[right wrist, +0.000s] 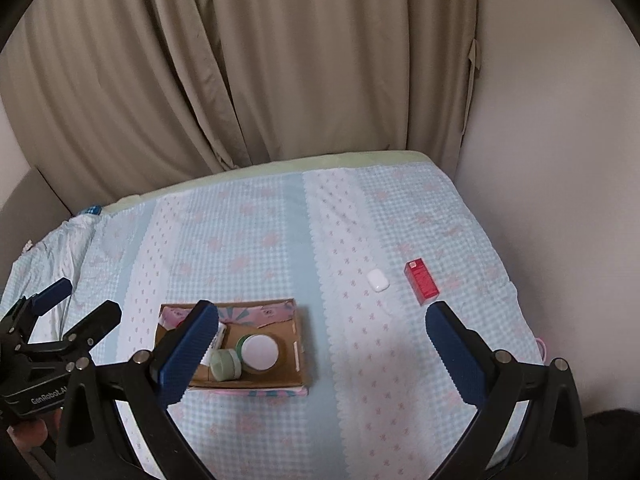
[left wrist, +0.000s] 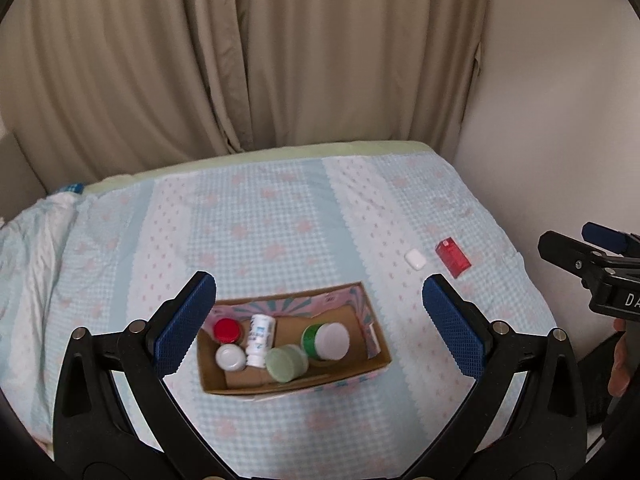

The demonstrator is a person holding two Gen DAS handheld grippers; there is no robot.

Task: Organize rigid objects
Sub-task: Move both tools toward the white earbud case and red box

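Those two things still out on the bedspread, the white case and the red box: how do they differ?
The white case is small, rounded and plain; the red box is longer, square-edged and printed. The case lies nearer the cardboard box, the red box farther right, towards the wall. Both lie flat on the bedspread, apart from each other, outside the cardboard box, and neither claw is touching them.

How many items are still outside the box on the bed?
2, both lying right of the cardboard box: a small white case and, just right of it, a red carton. Nothing else loose shows, though the gripper fingers hide parts of the bed.
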